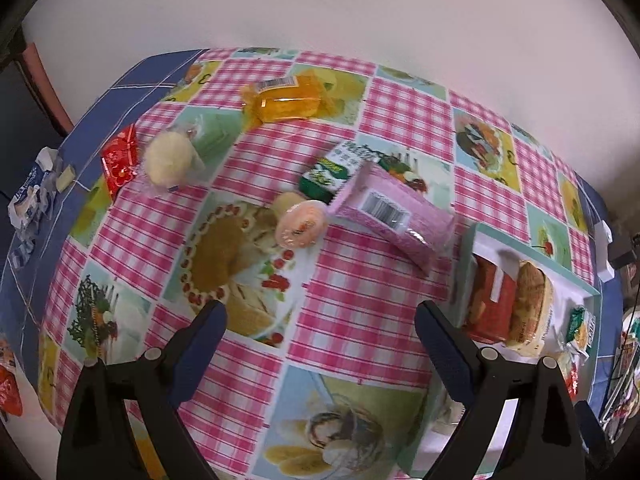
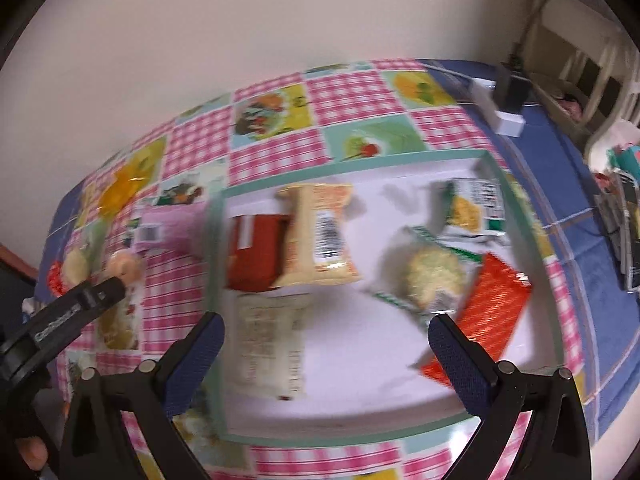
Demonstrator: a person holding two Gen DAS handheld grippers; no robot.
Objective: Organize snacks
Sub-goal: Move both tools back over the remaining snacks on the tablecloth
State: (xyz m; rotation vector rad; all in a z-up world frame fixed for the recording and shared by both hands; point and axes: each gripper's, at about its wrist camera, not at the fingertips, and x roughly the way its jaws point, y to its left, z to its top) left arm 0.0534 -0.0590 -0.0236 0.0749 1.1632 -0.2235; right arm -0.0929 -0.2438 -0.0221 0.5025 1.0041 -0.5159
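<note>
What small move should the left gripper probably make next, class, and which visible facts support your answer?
Probably reach forward to the pink packet. The left gripper is open and empty, the packet lies on the tablecloth just beside the tray, and the tray already holds several snacks.

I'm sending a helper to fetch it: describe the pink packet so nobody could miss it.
Start at the shallow tray with the mint-green rim on the checked tablecloth. Just outside its left edge lies the pink packet, long and flat. Unlike the round peach snack and green packet beside it, it shows a white barcode label.
</note>
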